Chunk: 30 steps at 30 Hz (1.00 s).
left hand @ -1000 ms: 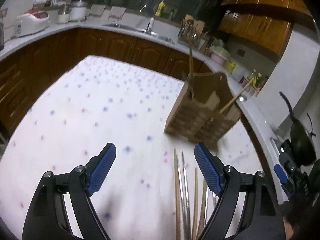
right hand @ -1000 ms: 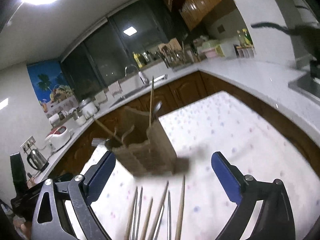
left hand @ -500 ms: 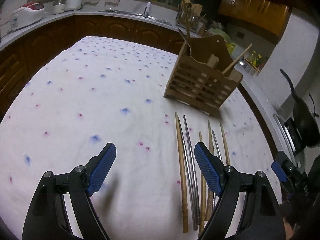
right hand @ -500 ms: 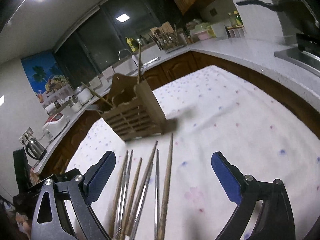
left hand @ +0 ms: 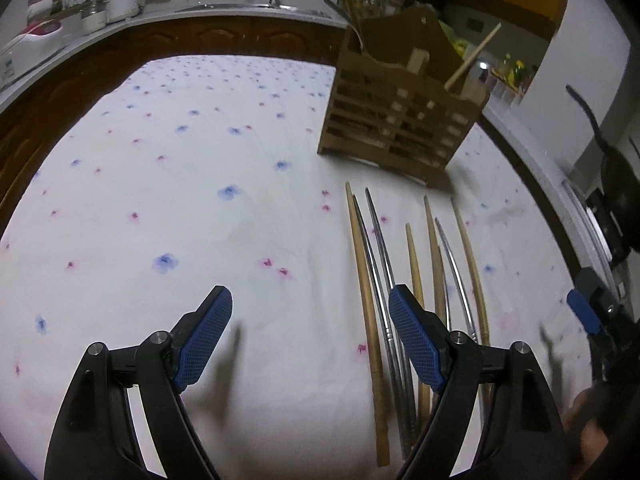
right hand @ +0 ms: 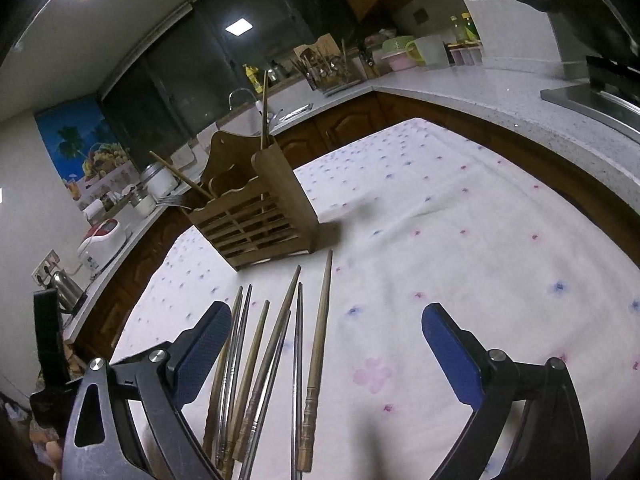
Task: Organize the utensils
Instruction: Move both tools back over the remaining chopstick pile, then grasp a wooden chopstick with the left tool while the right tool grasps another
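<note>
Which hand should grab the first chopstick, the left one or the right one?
Probably the left. The left gripper hangs open with its right finger already over the chopsticks. The right gripper is open too, but most of them lie under or beyond its left finger.

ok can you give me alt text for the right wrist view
An open, empty right gripper hovers over a row of wooden and metal chopsticks lying side by side on a floral tablecloth. Beyond their tips stands a slatted wooden utensil holder with a few utensils already upright in it, and dark kitchen cabinets and countertops curve around behind.
</note>
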Each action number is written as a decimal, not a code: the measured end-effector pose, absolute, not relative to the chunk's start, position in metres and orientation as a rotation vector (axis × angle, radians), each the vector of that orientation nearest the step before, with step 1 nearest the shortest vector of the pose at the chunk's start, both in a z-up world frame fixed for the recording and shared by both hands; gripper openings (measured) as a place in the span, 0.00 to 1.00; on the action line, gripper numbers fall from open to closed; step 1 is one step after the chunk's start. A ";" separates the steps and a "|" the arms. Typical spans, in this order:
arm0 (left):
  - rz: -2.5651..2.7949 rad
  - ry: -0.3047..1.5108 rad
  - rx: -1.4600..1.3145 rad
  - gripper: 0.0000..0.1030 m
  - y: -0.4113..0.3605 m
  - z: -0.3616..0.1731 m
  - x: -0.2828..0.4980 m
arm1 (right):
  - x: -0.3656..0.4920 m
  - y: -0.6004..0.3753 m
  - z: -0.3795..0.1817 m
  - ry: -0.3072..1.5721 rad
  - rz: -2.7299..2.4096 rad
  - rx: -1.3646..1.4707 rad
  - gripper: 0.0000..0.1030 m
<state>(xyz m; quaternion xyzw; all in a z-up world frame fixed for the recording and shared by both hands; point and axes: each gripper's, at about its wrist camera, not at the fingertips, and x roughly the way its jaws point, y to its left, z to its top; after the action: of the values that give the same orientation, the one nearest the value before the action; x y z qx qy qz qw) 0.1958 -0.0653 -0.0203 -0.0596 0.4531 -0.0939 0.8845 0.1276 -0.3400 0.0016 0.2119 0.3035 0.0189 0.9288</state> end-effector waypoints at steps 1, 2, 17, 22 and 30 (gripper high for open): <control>-0.197 0.946 -0.116 0.79 -0.067 -0.022 0.197 | 0.128 -0.340 0.002 0.623 0.039 0.430 0.93; -0.198 0.951 -0.106 0.77 -0.069 -0.024 0.198 | 0.129 -0.340 0.002 0.626 0.039 0.424 0.92; -0.228 1.018 0.009 0.56 -0.100 -0.046 0.229 | 0.159 -0.339 -0.017 0.743 0.049 0.405 0.52; -0.218 1.018 0.033 0.56 -0.102 -0.046 0.249 | 0.181 -0.332 -0.024 0.790 0.060 0.372 0.43; -0.206 1.011 0.086 0.55 -0.111 -0.048 0.284 | 0.237 -0.321 -0.040 0.876 0.058 0.294 0.37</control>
<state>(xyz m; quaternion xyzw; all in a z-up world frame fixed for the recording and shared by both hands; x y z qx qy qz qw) 0.2838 -0.1111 -0.0481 0.0409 0.4831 -0.0984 0.8690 0.2370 -0.3212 -0.0396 0.1417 0.4227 0.0279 0.8947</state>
